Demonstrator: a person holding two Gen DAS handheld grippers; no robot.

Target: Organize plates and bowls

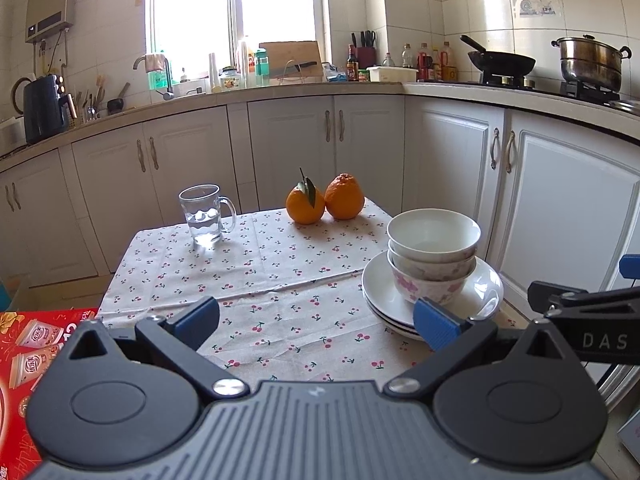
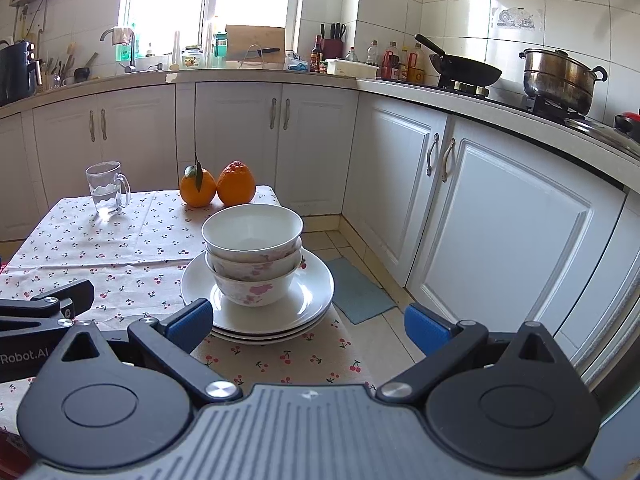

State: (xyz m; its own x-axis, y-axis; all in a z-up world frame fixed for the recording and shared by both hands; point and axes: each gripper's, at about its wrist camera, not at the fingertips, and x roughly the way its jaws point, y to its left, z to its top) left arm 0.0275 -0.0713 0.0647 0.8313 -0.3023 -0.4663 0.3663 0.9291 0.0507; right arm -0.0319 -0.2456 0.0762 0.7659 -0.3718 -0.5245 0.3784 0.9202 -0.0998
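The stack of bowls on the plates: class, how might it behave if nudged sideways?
The stack of bowls looks glazed, so probably slippery against the smooth plates. Three nested bowls stand tall, so the top one may tip. The plates sit near the table edge, so breakage seems a risk.

- The left gripper (image 1: 316, 322) is held level and points toward 12 o'clock, its jaws spread wide with nothing between the blue pads (image 1: 434, 322).
- The right gripper (image 2: 308, 322) is likewise level and wide open, its pads (image 2: 190, 320) bare.
- In the left wrist view, the right gripper's arm enters from 3 o'clock.
- In the right wrist view, the left gripper's arm enters from 9 o'clock.
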